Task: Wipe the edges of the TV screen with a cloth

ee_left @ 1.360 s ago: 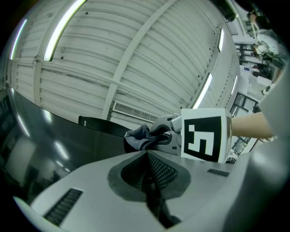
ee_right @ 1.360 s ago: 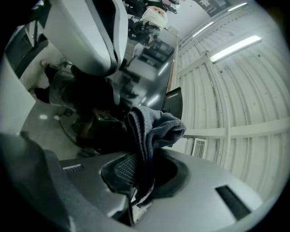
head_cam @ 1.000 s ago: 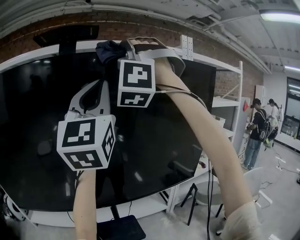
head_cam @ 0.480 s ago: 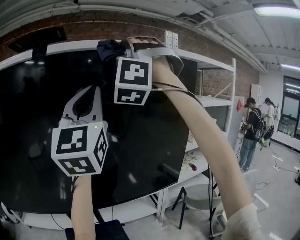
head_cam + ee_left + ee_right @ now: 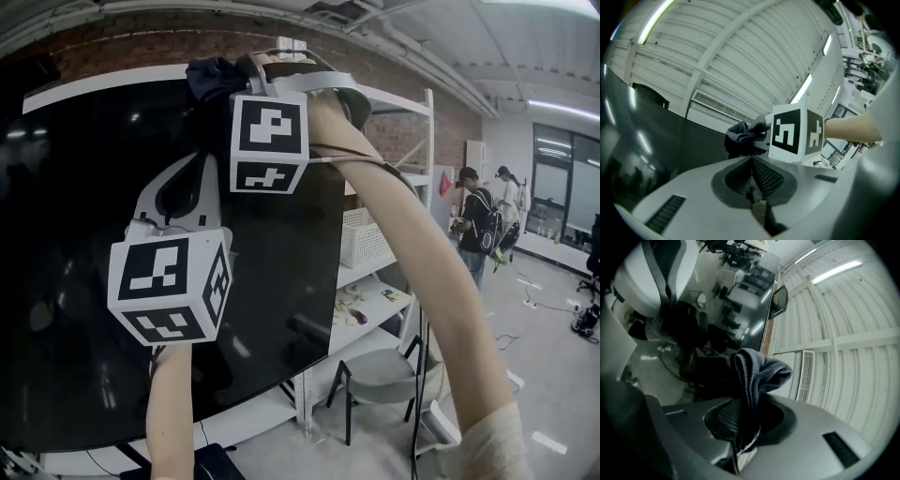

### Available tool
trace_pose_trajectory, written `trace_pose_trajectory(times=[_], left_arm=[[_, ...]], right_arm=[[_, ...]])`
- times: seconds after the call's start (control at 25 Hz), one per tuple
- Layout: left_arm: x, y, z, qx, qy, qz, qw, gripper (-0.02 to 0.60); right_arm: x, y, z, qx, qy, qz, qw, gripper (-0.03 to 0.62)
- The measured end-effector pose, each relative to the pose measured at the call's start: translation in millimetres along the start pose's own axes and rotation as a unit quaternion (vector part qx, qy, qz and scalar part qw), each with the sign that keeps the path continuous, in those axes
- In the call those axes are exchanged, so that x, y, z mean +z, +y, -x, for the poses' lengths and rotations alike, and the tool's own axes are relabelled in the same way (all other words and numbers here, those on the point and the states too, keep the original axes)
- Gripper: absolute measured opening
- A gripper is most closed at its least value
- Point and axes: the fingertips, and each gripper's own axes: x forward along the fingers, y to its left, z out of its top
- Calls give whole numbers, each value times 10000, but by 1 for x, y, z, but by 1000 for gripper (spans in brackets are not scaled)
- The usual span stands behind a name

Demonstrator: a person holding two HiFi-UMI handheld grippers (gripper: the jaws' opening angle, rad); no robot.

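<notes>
Jaws of the left gripper were pressed together on nothing, and it hung idle below and left of its partner. Above it, the right gripper pinched the dark cloth, whose bunched end sat just ahead of its jaws at the top edge of the TV screen. Wiping well would likely need steady pressure along that edge, with the hard jaws clear of the glass.

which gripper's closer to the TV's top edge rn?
Right. The right gripper, clamping the cloth, is up at the TV's top edge. The left gripper, shut and empty, sits lower, in front of the screen.
</notes>
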Motion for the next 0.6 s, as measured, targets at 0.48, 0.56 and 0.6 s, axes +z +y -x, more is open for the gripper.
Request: trace_pose_trajectory(times=[0.48,0.56,0.6], left_arm=[[-8,-76,-66,-38,-245,20,9997,16],[-18,-94,-82,-87,-159,117,9998,15],[-23,-103,-88,-79,-124,97,9998,15]], right_arm=[[-141,43,-12,297,160,148,9993,49],[-160,47,-17,319,111,151,9993,49],[-167,49,-18,309,60,102,9995,49]])
